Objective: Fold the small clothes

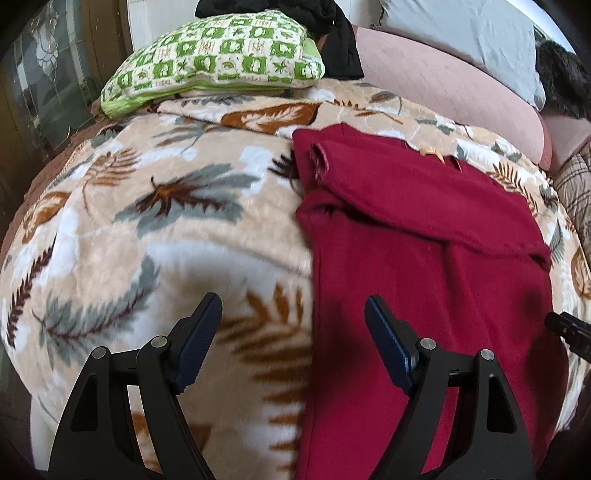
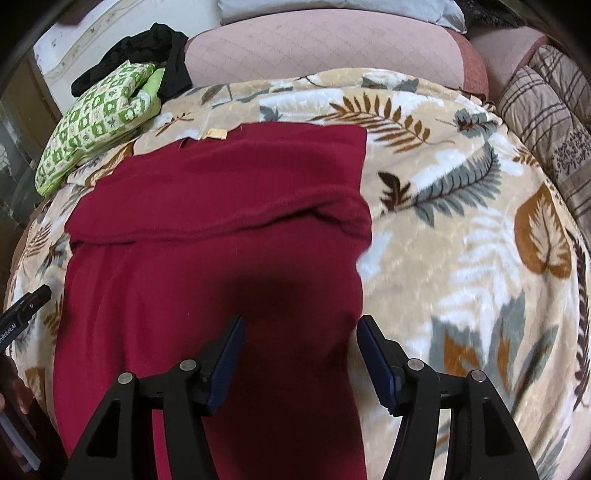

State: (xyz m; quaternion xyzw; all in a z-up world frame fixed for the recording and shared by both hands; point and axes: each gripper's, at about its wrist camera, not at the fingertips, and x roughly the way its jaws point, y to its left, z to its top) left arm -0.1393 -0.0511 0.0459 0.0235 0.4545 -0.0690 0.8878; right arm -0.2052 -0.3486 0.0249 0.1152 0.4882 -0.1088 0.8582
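I see the red garment (image 2: 214, 229) flat on the blanket (image 2: 461, 221), sleeve folded across, both grippers (image 1: 293, 332) (image 2: 299, 354) wide apart, empty.

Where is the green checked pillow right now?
The green checked pillow lies far left on the leaf-print blanket, beside black clothing, beyond the red garment.
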